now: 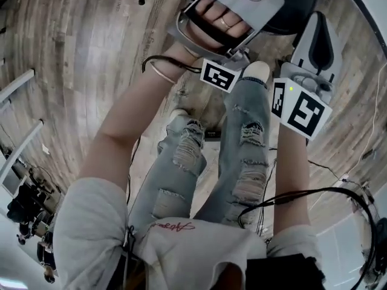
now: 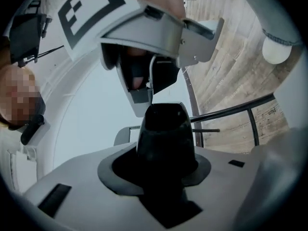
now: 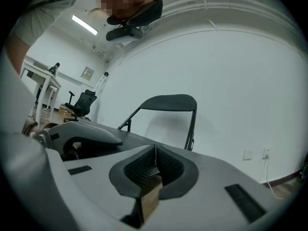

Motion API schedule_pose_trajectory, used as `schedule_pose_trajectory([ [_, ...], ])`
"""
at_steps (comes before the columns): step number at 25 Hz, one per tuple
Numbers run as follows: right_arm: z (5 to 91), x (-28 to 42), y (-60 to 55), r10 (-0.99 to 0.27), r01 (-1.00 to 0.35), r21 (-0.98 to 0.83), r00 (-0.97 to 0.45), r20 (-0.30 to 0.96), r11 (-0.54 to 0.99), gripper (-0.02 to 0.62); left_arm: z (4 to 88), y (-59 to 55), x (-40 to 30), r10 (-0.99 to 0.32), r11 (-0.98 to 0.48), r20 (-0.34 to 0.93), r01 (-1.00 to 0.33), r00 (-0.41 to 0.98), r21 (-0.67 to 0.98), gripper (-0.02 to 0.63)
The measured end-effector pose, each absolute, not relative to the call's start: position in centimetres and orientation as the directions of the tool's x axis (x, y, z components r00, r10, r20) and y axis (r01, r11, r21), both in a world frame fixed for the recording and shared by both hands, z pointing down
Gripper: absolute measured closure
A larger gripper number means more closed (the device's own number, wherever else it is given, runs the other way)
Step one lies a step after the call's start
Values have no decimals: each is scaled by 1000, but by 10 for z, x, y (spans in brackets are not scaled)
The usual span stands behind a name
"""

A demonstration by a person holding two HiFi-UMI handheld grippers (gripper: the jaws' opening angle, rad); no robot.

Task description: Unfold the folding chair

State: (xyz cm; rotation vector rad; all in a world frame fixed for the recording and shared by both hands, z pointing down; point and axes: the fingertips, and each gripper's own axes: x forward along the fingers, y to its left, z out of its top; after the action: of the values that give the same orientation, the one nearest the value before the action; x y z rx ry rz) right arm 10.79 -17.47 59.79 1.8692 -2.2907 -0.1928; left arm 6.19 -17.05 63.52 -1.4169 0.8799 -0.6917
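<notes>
The black folding chair (image 3: 169, 103) stands before a white wall in the right gripper view, its backrest and frame tubes showing and its seat hidden behind my gripper. From the head view its dark seat (image 1: 290, 5) lies along the top edge. My right gripper (image 3: 155, 159) has its ribbed pads pressed together with nothing between them; it hovers at the chair's near edge (image 1: 320, 26). My left gripper (image 1: 273, 3) reaches to the seat edge, its tips lost against the black. In the left gripper view its dark jaws (image 2: 163, 124) merge into one shape, so their gap is unreadable; chair tubes (image 2: 231, 110) run behind.
Wood-plank floor (image 1: 72, 47) lies all around. The person's legs in torn jeans (image 1: 242, 144) stand directly below the grippers. White table legs (image 1: 18, 83) are at the left and cables (image 1: 338, 192) trail at the right. An office chair (image 3: 84, 102) sits far back.
</notes>
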Motion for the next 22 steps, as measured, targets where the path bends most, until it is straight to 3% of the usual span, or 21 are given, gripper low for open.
schedule_pose_trajectory([
  [15,648,77,-114,-969,-948,205,-230,94,245,574,687,-132,49,-862,38,-71,-77,502,-996,382],
  [22,645,80,-94,-978,-963,186,-180,106,198,574,690,-124,47,-852,11,-46,-69,522,-998,382],
])
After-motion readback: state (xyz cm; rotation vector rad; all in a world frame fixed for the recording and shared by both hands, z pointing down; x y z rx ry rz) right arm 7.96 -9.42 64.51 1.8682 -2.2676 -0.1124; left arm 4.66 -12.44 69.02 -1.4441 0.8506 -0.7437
